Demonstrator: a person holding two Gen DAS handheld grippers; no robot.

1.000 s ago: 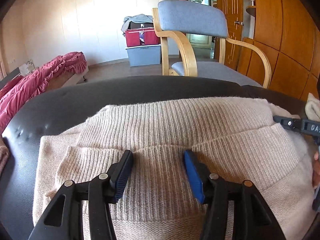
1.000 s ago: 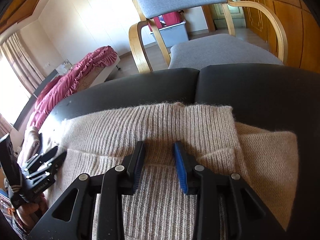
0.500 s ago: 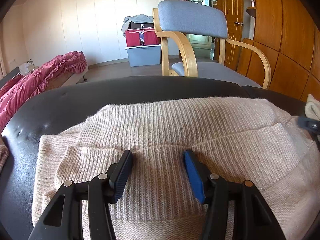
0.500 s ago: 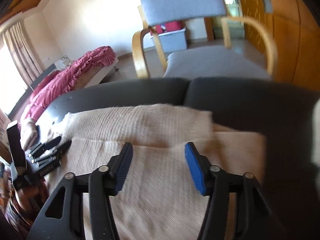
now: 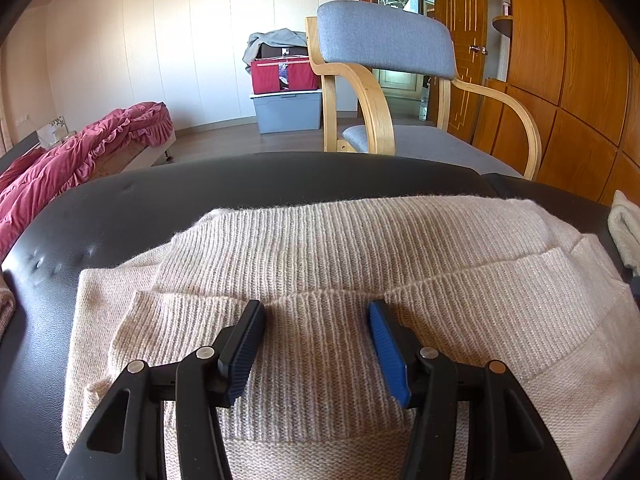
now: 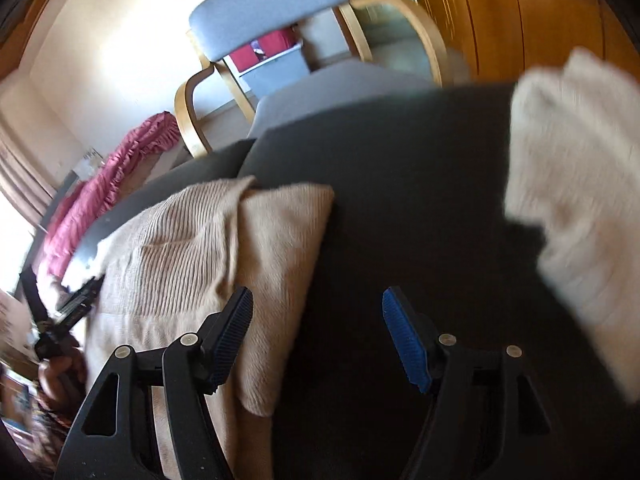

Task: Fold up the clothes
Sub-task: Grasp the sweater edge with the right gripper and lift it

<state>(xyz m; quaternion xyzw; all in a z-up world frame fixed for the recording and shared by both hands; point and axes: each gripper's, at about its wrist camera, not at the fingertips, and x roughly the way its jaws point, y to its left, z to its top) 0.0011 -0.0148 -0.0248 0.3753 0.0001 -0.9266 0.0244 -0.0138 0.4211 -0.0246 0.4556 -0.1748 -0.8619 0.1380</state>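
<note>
We see our left tool (image 5: pixel 316 344) spread open low in the frame over the folded beige sweater (image 5: pixel 320 264) lying centre on the black worktop (image 5: pixel 120 208); our right tool (image 6: pixel 316 336) gapes empty, sweater lower left.

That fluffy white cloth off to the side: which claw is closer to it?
Right. The right claw hangs open beside the white cloth; the left claw sits over the beige sweater, farther off.
</note>
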